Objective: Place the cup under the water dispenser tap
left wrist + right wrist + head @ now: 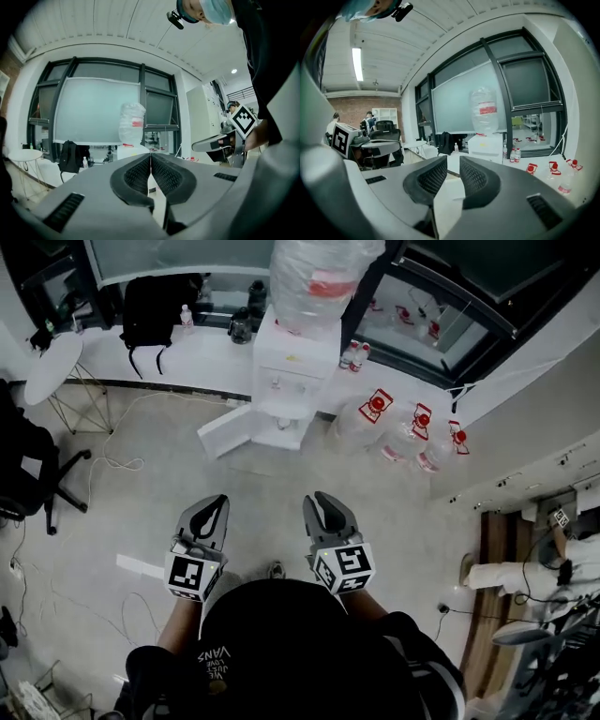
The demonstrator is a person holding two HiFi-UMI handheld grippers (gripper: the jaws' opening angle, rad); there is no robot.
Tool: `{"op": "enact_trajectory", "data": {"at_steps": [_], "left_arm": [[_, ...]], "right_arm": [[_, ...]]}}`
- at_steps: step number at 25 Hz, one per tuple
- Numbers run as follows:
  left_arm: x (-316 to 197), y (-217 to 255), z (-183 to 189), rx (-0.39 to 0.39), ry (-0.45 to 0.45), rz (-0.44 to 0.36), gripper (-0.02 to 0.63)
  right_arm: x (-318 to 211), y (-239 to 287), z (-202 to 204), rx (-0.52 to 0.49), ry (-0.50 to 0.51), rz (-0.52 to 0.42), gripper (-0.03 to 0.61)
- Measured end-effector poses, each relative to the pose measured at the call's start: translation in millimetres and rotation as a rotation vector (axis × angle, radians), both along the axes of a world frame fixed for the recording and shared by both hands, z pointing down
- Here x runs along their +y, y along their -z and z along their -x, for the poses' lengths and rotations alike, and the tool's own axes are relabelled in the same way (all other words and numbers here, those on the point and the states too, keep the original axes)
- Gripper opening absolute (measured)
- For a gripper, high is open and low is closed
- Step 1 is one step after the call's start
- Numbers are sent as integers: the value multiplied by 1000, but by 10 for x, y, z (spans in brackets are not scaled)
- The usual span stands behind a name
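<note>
No cup is seen. Well short of the water dispenser (pixel 295 367), the left hand-held gripper (pixel 212 509) is closed and the right hand-held gripper (pixel 323 504) narrowly parted (both empty). All steps remain.

"Where are the hands?"

"Both are held out in front of the body, low in the head view. The left gripper (pixel 216 501) is left of centre and the right gripper (pixel 321 497) just right of it. They are side by side, apart, roughly level, and point towards the top of the frame."

"And the jaws?"

"On the left they are pressed together, the pads (pixel 139 174) meeting at the tips. On the right a narrow gap separates them, with nothing in it."

"Arms?"

"The forearms (pixel 174 634) run back towards the bottom edge."
</note>
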State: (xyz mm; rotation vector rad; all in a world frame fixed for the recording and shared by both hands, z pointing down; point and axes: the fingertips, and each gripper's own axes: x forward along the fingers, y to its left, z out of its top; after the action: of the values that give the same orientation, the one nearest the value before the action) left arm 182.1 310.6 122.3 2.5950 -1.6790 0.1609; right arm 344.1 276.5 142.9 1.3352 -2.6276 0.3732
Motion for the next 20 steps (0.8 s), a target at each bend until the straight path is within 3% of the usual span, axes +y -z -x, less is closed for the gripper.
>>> {"op": "enact_trajectory", "data": {"at_steps": [4, 10, 20], "left_arm": [[-107, -106, -167, 26, 71, 19, 20], [-313, -147, -144, 26, 94, 51, 20], [-1063, 17, 407, 64, -14, 40, 20]], "right_arm": [[-273, -98, -120, 17, 67, 1, 96], [-564, -101, -71, 4, 89, 36, 110], [-1172, -32, 471, 21, 1, 30, 127]]}}
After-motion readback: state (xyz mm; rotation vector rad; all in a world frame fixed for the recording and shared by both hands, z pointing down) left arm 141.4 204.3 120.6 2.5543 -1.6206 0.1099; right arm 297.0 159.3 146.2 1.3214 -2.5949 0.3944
